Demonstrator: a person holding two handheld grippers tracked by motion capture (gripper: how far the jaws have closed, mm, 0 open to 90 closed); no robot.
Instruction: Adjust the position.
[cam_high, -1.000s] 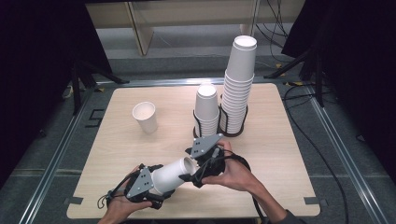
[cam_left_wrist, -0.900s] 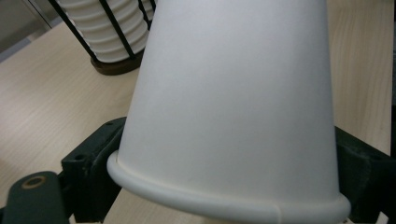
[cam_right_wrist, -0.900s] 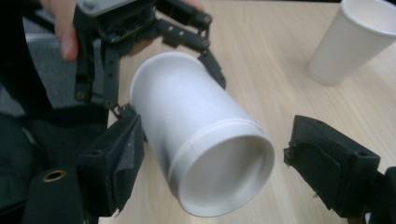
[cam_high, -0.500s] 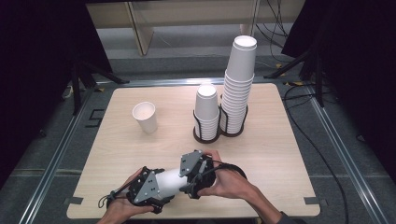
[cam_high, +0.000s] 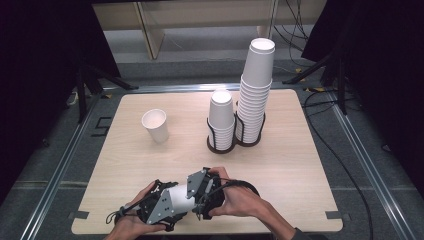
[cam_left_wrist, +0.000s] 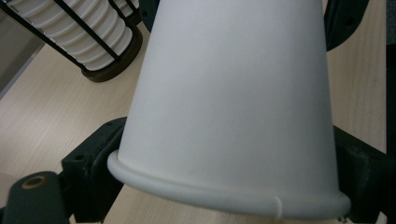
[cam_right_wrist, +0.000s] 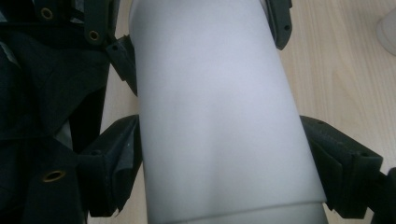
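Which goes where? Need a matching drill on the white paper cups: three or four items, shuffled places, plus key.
Things:
1. Single white paper cup
2. Tall stack of white paper cups
3. Short stack of white paper cups
4. White paper cup lying sideways

Places:
A. right-hand black wire holder
B. between the left gripper and right gripper
C. upright alone, table's left
D. left-hand black wire holder

Pairs: 1-C, 2-A, 3-D, 4-B

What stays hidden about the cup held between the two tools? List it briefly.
- High view: the paper cup is mostly covered by the left tool, the right tool and both hands.
- Left gripper view: the cup's far end is cut off by the top edge.
- Right gripper view: both cup ends run past the frame.
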